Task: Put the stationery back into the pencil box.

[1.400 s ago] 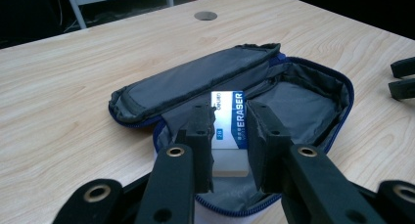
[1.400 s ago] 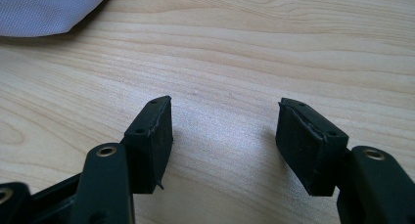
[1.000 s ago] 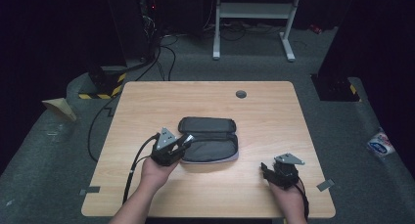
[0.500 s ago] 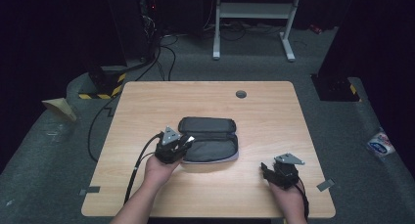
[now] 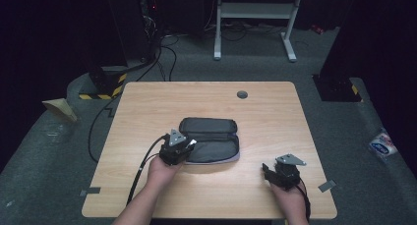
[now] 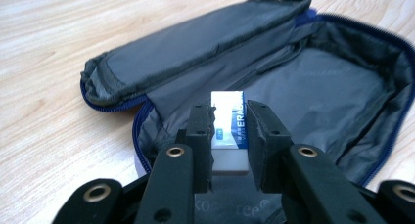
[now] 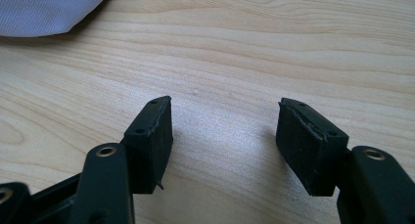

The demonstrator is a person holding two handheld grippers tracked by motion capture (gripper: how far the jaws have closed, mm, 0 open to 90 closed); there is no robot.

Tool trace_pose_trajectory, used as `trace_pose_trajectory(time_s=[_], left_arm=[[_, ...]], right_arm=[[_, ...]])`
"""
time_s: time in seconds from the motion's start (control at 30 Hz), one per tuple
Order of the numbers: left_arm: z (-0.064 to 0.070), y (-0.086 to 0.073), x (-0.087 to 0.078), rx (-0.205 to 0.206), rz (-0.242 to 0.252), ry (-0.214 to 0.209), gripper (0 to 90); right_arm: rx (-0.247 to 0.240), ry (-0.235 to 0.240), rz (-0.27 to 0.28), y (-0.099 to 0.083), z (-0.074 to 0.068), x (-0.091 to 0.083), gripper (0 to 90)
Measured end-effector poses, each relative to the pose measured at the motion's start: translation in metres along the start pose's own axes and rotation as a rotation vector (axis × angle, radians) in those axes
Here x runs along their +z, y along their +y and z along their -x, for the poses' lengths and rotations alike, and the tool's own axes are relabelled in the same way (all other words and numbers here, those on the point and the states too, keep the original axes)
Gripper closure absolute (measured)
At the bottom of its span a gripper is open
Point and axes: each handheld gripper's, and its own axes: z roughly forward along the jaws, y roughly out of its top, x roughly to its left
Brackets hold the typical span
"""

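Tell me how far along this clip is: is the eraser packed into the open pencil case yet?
Not yet. Done: the pencil case lies unzipped on the table, its grey lining showing, and the eraser is picked up. In hand: the left gripper clamps the eraser just above the case's opening. Left: lower it in, release, probably zip up. The right gripper waits open over bare wood.

Left gripper (image 5: 183, 147) jaws pinched close together; right gripper (image 5: 275, 172) jaws spread wide.
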Motion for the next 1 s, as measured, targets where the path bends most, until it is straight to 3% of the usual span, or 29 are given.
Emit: trace_pose_trajectory(time_s=[0.13, 0.53, 0.63, 1.0], left_arm=[[0.0, -0.001, 0.003, 0.01, -0.034, 0.028, 72.8], [0.002, -0.005, 0.01, -0.012, -0.089, 0.036, 71.5], [0.002, -0.006, 0.001, -0.036, -0.029, 0.014, 57.5], [-0.014, -0.006, -0.018, -0.082, 0.046, 0.002, 50.8]], right_arm=[[0.0, -0.001, 0.001, 0.0, 0.0, 0.0, 38.3], [-0.002, -0.003, 0.0, 0.0, 0.0, 0.0, 38.3], [-0.002, -0.004, 0.001, 0.0, 0.0, 0.0, 38.4], [-0.002, -0.004, 0.0, 0.0, 0.0, 0.0, 38.5]])
